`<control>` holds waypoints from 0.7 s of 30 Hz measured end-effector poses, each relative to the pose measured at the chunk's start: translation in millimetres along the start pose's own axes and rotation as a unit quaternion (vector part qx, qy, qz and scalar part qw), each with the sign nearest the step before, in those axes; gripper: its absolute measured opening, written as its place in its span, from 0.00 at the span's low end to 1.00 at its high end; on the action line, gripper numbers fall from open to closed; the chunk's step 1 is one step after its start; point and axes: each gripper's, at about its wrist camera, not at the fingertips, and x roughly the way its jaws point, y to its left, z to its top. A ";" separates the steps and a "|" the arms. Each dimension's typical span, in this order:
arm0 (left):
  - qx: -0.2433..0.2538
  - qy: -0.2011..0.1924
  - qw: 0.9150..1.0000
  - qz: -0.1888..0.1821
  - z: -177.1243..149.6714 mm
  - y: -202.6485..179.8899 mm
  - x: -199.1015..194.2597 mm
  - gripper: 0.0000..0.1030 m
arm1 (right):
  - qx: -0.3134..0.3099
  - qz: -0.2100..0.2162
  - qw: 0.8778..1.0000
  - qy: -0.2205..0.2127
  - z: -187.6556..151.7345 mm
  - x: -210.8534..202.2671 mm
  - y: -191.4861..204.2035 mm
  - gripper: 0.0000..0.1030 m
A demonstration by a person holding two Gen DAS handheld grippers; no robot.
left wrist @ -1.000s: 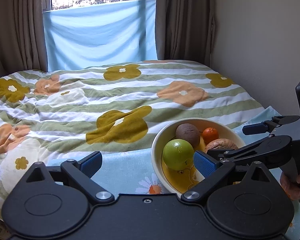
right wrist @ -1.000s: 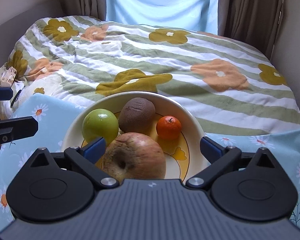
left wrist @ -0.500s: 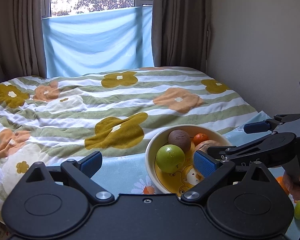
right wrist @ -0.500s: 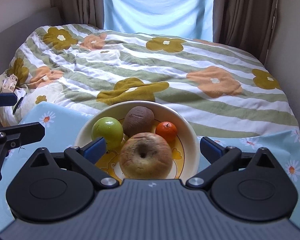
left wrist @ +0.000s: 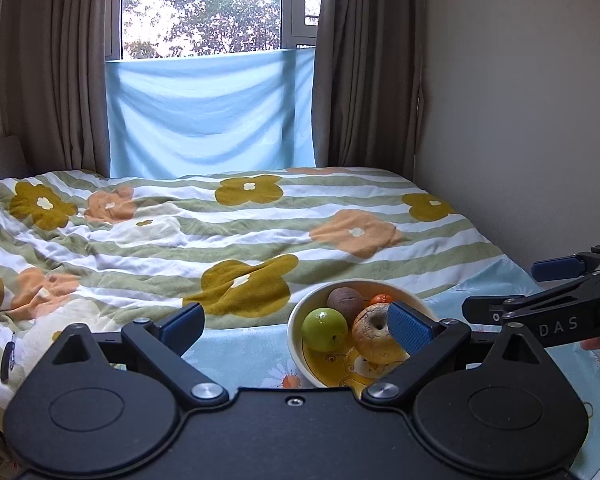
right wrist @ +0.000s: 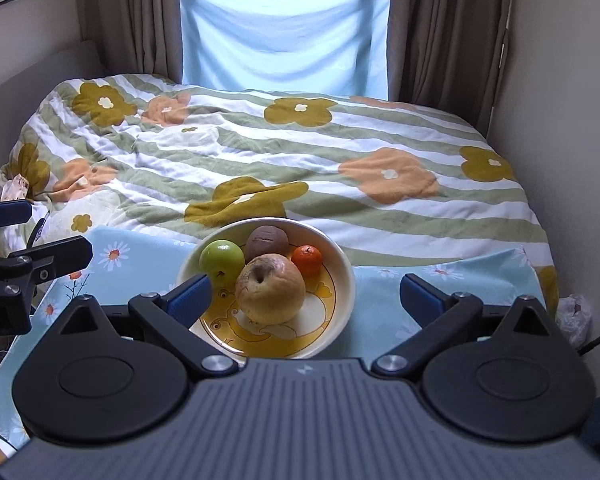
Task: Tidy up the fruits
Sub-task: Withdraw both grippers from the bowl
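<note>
A cream bowl (right wrist: 342, 300) with a yellow inside sits on a light blue daisy cloth (right wrist: 440, 280). In it lie a green apple (right wrist: 221, 258), a brown fruit (right wrist: 267, 240), a small orange (right wrist: 307, 259) and a large yellowish apple (right wrist: 270, 289). The bowl also shows in the left wrist view (left wrist: 296, 340), at lower right. My right gripper (right wrist: 305, 296) is open and empty, held above the bowl's near side. My left gripper (left wrist: 295, 323) is open and empty, to the left of the bowl. The right gripper's fingers (left wrist: 556, 270) show at the right edge of the left wrist view.
Behind the bowl lies a bed with a striped flower quilt (right wrist: 300, 152). A window with a blue cloth (right wrist: 284, 36) and brown curtains is at the back. A wall (left wrist: 520, 100) runs along the right. A crumpled plastic bag (right wrist: 575, 314) lies at the right.
Both grippers have pulled back and up from the bowl, which looks smaller and farther. Both stay open and empty. The fruits have not moved.
</note>
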 end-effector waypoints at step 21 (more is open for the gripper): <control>-0.016 0.005 0.999 0.044 -62.7 -92.9 -88.4 0.97 | -0.019 0.019 0.999 -0.029 -94.2 -123.8 -54.1 1.00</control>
